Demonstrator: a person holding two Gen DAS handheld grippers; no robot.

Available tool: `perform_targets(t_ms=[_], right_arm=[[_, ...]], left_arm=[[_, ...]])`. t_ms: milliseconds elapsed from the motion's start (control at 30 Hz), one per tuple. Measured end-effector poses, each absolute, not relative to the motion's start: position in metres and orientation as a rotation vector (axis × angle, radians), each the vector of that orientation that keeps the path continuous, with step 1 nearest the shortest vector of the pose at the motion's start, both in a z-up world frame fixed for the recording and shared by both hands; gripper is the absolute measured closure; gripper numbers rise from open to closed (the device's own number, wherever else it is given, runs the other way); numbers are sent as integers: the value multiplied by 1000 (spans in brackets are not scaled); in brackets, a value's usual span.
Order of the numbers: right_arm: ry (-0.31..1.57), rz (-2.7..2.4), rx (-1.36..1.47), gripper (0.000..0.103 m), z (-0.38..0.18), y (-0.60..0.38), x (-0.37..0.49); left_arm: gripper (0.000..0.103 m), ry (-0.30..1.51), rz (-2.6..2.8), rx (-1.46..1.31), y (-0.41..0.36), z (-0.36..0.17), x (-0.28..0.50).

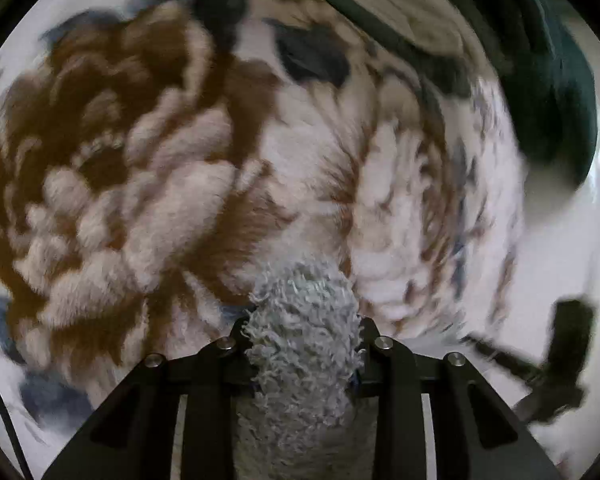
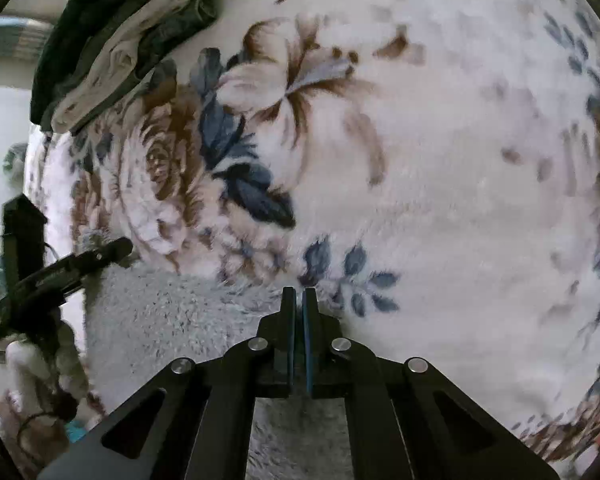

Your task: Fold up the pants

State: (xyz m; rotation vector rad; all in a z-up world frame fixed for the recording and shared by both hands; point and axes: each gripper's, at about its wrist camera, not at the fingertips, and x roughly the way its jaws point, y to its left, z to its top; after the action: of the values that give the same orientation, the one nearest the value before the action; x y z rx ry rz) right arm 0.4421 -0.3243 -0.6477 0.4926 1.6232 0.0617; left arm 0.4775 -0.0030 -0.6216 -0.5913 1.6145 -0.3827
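With the left claw [image 1: 304, 344] clamped on a bunched edge of the fluffy grey pants [image 2: 172, 320] and the right claw [image 2: 299, 300] clenched over another edge (lower frame, on the floral blanket [image 2: 440, 160]), folding is starting; next, lift both edges together.

Soft daylight throughout; left view motion-blurred, right sharp, both fisheye-warped at edges.

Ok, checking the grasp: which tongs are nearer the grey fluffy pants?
Left. The left tongs clamp a bunch of the grey pants; the right tongs sit shut at their edge, no fabric visibly pinched.
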Motion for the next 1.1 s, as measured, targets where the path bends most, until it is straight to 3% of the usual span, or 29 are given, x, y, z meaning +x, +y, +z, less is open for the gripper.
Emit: perform_targets(t_ms=[33,67,100,133,167,267,433,500,533,600,667,767,900,933,1000,1067,1100], right_arm=[[1628,78,530,97,-644,-329,440],[1626,92,563,87,-637,-335,435],[1618,99,587,74,-631,-341,430],[1601,97,615,38,-622,-350,421],[1572,79,649,18,-610,-362,407],[1579,-9,726,18,-601,-390,363],[1621,-44,958,18,-639,-401,291],[1661,-1,994,45,-661,-384,273],[1675,11,994,77,-668,-377,267],[1641,51,1047,78,-672,-370,255],[1484,161,1268,80,-666,-378,242],[1272,212,1561,80,-672,-402,215],[1243,215,1927,80,-736,-402,177],[1349,169,1854,78,-744,-398,174],[1471,125,1573,61,-731,-396,186],[1470,83,1439,33,-706,-399,193],[1444,69,1417,31,-696,-402,194]], left_arm=[[69,1611,-387,-622,0,-617,477],[62,1606,-395,-647,2,-611,476],[49,1597,-405,-676,5,-602,473],[41,1585,-407,-690,8,-594,471],[31,1567,-398,-693,11,-584,467],[30,1521,-402,-664,16,-560,454],[30,1524,-386,-634,12,-554,422],[30,1547,-373,-629,10,-562,407],[30,1553,-372,-628,6,-564,404],[30,1563,-360,-620,6,-571,394],[30,1560,-348,-636,10,-574,389],[27,1561,-337,-665,16,-578,386],[27,1563,-335,-631,7,-580,386],[27,1565,-334,-624,4,-579,387],[27,1566,-341,-616,2,-576,387],[27,1561,-344,-603,2,-572,385],[27,1559,-346,-604,4,-569,384]])
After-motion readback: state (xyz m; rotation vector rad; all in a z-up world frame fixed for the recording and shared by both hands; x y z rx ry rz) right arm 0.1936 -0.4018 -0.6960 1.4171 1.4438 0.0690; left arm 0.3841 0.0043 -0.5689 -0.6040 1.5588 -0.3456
